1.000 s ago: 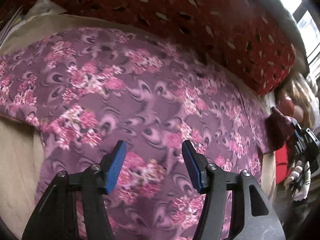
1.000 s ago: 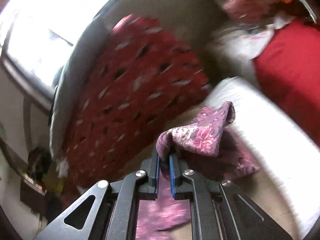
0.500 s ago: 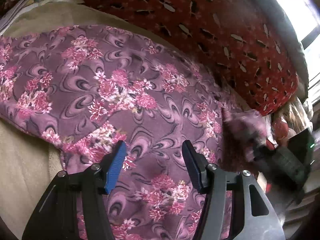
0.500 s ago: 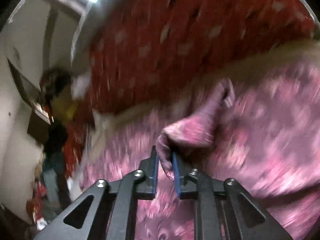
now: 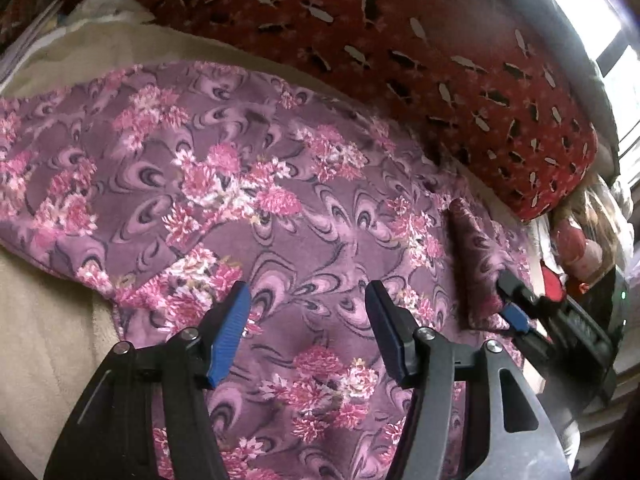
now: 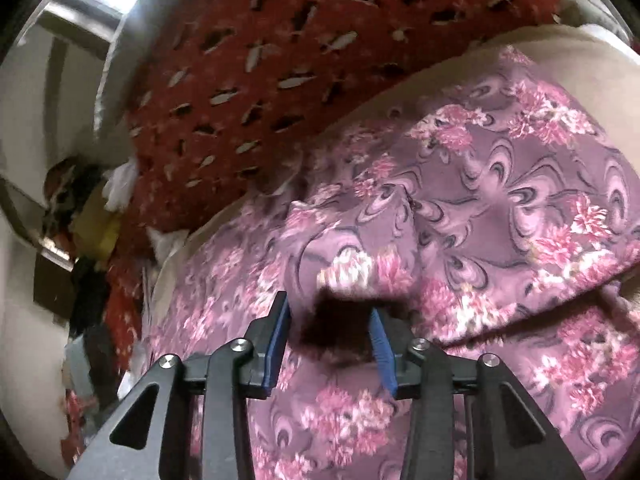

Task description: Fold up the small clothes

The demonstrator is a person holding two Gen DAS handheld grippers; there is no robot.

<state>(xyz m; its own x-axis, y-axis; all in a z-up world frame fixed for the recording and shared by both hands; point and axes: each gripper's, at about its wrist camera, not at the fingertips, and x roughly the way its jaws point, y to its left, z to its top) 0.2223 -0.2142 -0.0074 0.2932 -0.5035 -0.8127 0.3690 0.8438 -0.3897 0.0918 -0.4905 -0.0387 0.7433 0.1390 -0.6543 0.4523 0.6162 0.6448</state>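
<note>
Fold partly made: your right gripper (image 6: 330, 334), jaws opening, releases the turned-over corner (image 6: 360, 264) of the floral garment (image 5: 280, 208) lying between them. Your left gripper (image 5: 308, 320), jaws wide and empty, hovers above the spread cloth. Further folds remain.

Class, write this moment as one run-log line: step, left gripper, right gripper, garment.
step: laying fold | left gripper: open above floral garment | right gripper: opening, folded corner between jaws | garment: flat on beige cover
</note>
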